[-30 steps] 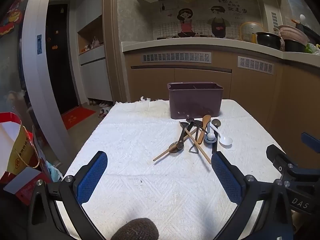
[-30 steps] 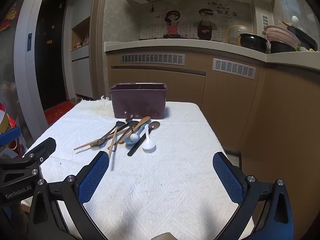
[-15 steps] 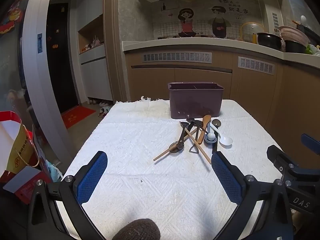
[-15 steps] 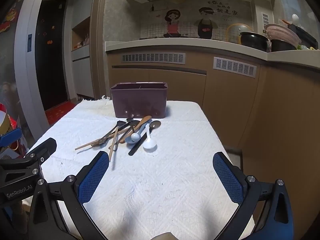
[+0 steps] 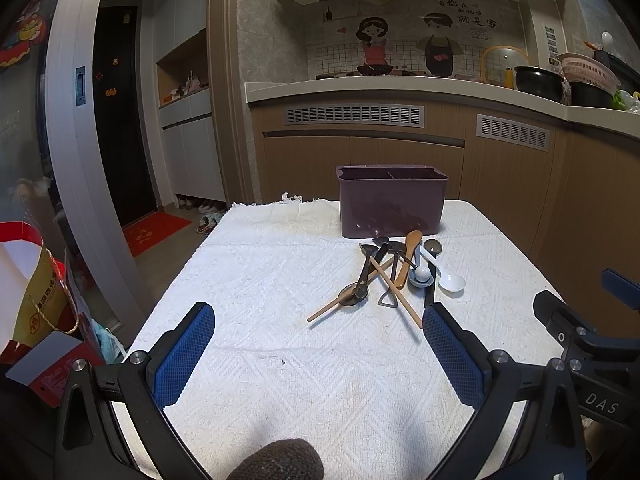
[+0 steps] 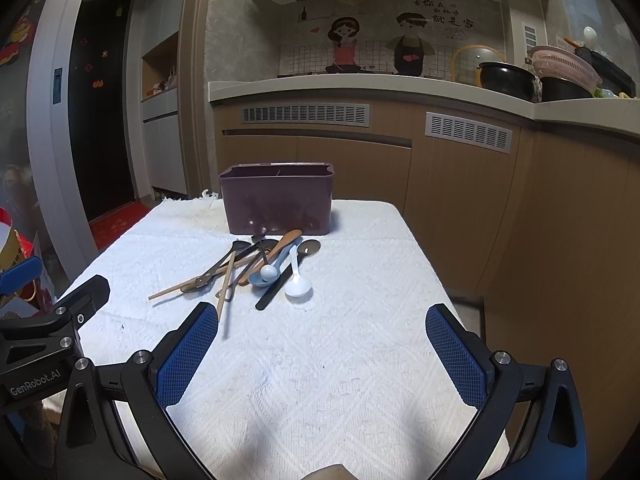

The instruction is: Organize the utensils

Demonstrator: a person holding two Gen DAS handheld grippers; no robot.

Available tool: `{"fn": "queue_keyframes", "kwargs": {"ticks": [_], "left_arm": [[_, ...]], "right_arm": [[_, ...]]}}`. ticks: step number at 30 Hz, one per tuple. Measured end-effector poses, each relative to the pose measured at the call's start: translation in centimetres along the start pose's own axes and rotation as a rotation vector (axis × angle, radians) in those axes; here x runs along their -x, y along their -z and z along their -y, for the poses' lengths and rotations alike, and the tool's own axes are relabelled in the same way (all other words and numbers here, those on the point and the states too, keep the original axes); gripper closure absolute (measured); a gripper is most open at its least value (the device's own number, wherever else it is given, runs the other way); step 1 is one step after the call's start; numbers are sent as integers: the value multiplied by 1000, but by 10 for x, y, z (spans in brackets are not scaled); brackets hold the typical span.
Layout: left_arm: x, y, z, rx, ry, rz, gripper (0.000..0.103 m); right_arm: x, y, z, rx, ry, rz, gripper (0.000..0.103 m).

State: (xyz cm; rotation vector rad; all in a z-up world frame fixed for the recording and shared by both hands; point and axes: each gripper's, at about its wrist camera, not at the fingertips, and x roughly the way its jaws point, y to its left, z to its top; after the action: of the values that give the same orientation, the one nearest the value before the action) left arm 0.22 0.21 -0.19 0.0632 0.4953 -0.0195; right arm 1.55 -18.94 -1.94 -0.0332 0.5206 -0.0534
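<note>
A purple utensil holder [image 5: 391, 201] [image 6: 278, 199] stands at the far end of the white cloth-covered table [image 5: 280, 272] [image 6: 360, 320]. In front of it lies a loose pile of utensils: wooden chopsticks [image 5: 396, 289] [image 6: 224, 287], a wooden spoon [image 5: 409, 258] [image 6: 280, 245], a white spoon [image 5: 448, 278] [image 6: 297, 282], a pale blue spoon [image 6: 264, 274] and dark spoons [image 5: 360, 280] [image 6: 214, 270]. My left gripper [image 5: 318, 322] hovers open at the near side of the table, empty. My right gripper [image 6: 322, 320] is open too, with nothing between its pads, just short of the pile.
Kitchen cabinets and a counter [image 5: 400, 88] with pots [image 6: 508, 78] run behind and to the right of the table. A doorway with a red mat [image 5: 154, 228] lies to the left. A red and yellow bag [image 5: 32, 292] stands off the table's left edge.
Both views have crept slightly toward the utensil pile. Nothing on the table has moved, and both grippers stay open.
</note>
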Motion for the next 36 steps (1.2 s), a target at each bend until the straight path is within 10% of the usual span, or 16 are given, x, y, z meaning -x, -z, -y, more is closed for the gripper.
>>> {"fn": "queue_keyframes", "kwargs": {"ticks": [36], "left_arm": [[2, 1, -1, 3, 1, 3, 0]], "right_arm": [[-2, -4, 4, -18, 12, 3, 0]]}}
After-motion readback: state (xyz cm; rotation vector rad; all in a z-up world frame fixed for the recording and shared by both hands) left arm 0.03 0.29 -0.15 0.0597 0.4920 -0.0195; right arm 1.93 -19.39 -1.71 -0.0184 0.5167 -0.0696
